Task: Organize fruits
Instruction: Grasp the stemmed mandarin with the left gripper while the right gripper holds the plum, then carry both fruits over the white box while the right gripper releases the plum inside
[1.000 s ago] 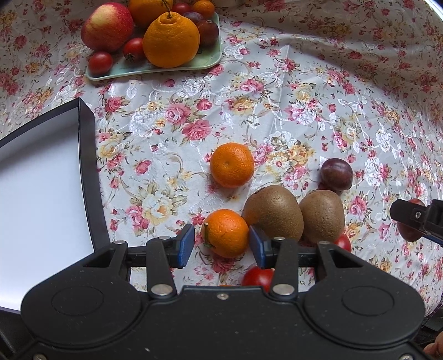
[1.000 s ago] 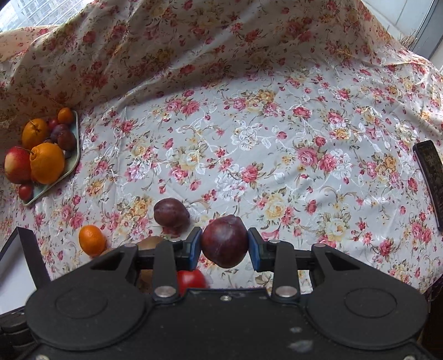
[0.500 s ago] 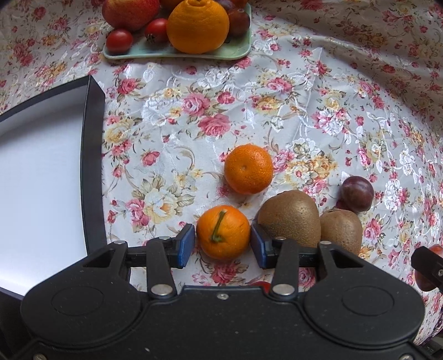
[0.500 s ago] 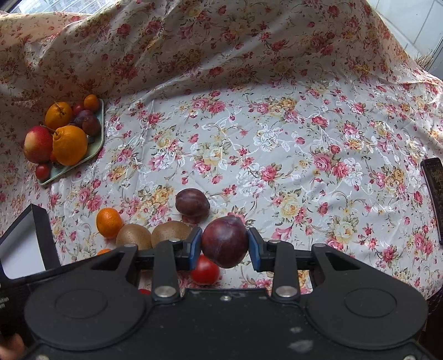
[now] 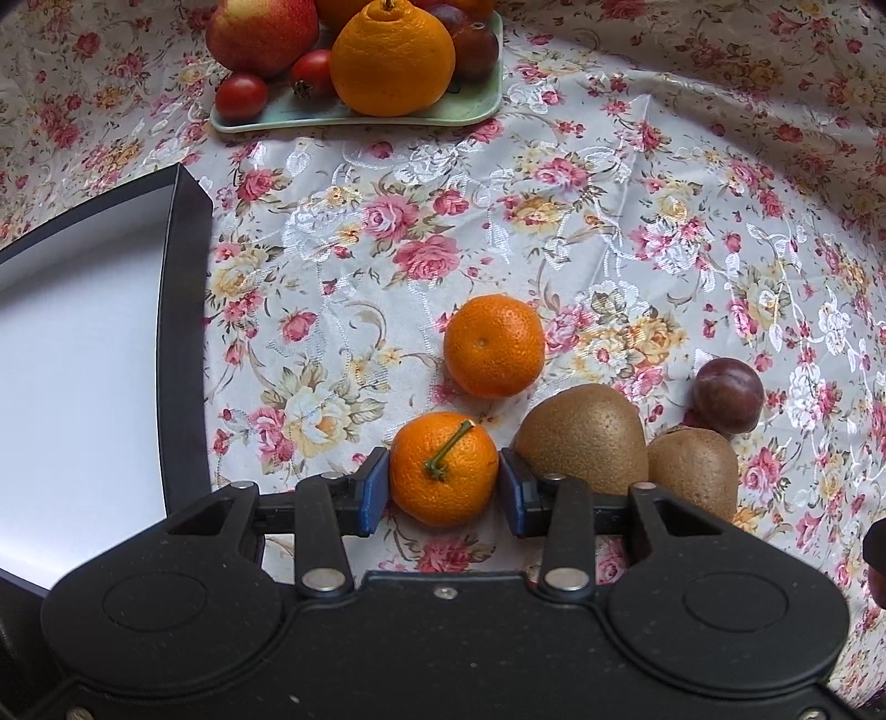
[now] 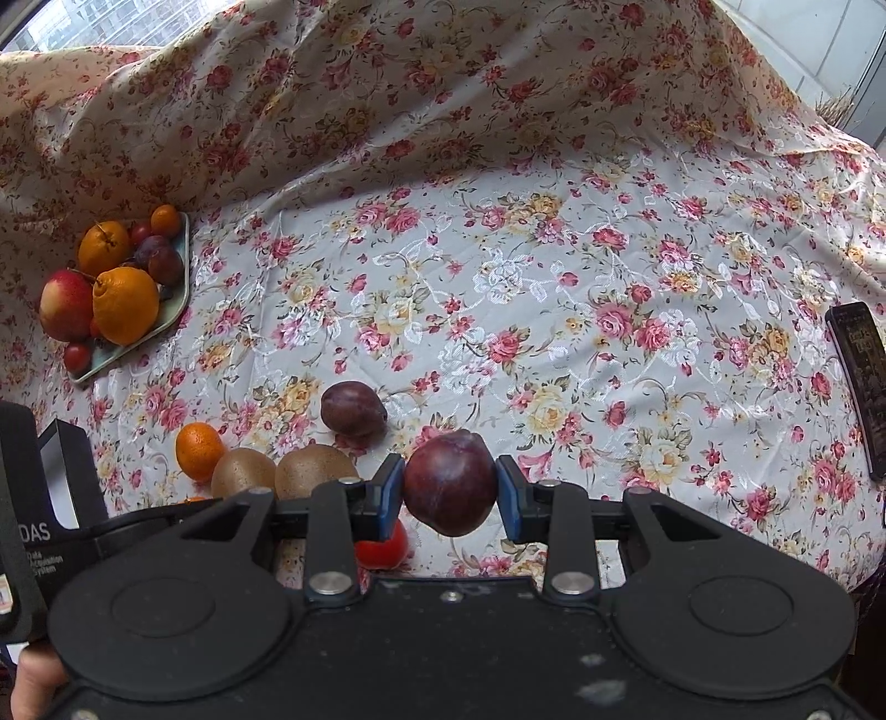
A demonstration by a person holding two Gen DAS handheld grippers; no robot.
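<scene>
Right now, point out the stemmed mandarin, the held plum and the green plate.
stemmed mandarin (image 5: 443, 471), left wrist view, top by stem.
held plum (image 6: 449, 483), right wrist view, front face.
green plate (image 5: 476, 108), left wrist view, near rim.

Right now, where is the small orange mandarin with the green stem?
In the left wrist view, the stemmed mandarin sits low and central between the closing left gripper pads, beside the larger brown kiwi on its right.

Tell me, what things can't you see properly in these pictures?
- Red tomato, right wrist view: mostly hidden behind the right gripper.
- Apple, left wrist view: top cut off by the picture's edge.
- Box, left wrist view: left part cut off; gripper body hides its bottom.
</scene>
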